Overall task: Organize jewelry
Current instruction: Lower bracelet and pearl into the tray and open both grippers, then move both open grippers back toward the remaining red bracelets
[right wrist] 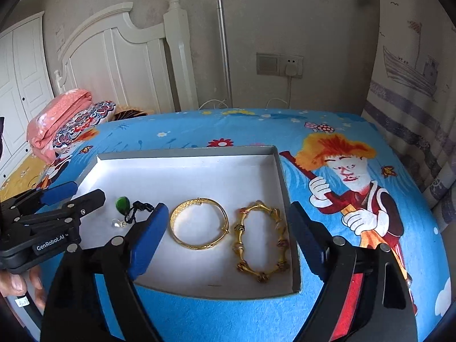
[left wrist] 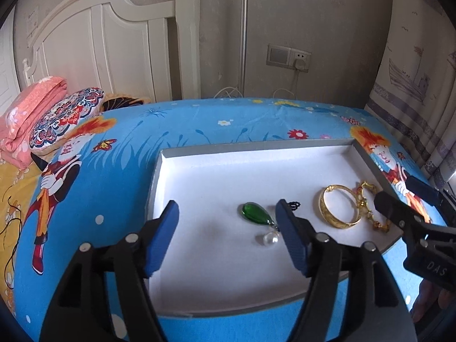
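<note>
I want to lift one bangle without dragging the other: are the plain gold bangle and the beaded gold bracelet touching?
Apart. The right wrist view shows white tray floor between the plain gold bangle and the beaded gold bracelet.

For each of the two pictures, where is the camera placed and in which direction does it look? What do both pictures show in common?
Left wrist view: sits on the left gripper, looking forward and down at the tray; its open fingers frame the green pendant; the right gripper enters at the right.
Right wrist view: sits on the right gripper, looking down at the gold bangle and beaded bracelet; the left gripper and a hand show at the left.
Shared: tray, pendant, both bracelets, bed, headboard.
</note>
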Motion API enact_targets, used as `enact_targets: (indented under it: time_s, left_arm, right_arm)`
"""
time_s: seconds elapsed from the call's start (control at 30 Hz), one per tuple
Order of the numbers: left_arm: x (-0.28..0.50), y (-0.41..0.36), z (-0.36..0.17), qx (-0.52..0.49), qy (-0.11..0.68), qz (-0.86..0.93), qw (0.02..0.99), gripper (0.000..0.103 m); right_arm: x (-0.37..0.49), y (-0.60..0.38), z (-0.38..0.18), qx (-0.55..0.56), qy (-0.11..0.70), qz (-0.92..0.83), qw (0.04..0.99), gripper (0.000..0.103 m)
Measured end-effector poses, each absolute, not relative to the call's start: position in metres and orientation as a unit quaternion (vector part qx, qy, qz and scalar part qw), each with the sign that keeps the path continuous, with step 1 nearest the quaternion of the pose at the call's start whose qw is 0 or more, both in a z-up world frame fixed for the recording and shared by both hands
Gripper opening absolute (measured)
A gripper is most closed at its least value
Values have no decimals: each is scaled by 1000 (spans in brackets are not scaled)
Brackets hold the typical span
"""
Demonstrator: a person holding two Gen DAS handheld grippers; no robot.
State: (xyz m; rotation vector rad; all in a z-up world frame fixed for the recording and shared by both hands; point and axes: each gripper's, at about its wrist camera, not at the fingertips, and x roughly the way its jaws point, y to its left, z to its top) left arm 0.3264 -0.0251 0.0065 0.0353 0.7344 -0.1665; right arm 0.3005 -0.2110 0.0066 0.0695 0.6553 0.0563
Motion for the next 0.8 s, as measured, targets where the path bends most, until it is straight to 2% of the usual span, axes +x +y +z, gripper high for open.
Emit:
enact_targets:
  time_s: [0.13, 0.33, 0.7, 0.8]
  left_arm:
    - [304, -15, 21, 4, 329, -75, 941, 88]
    - [254, 12, 28, -30, 305, -64, 950, 96]
    - [143, 53, -8, -28, 302, -37, 952, 95]
    - [120, 49, -19, -16, 302, -59, 951, 91]
  right_arm:
    - [281, -213, 15, 33, 307, 19, 951, 84]
    - [228, -229, 17, 42, 270, -18, 962, 84]
    - [119, -235, -26, 55, 282, -5, 958, 84]
    - [98, -227, -39, 49, 289, 3, 956, 84]
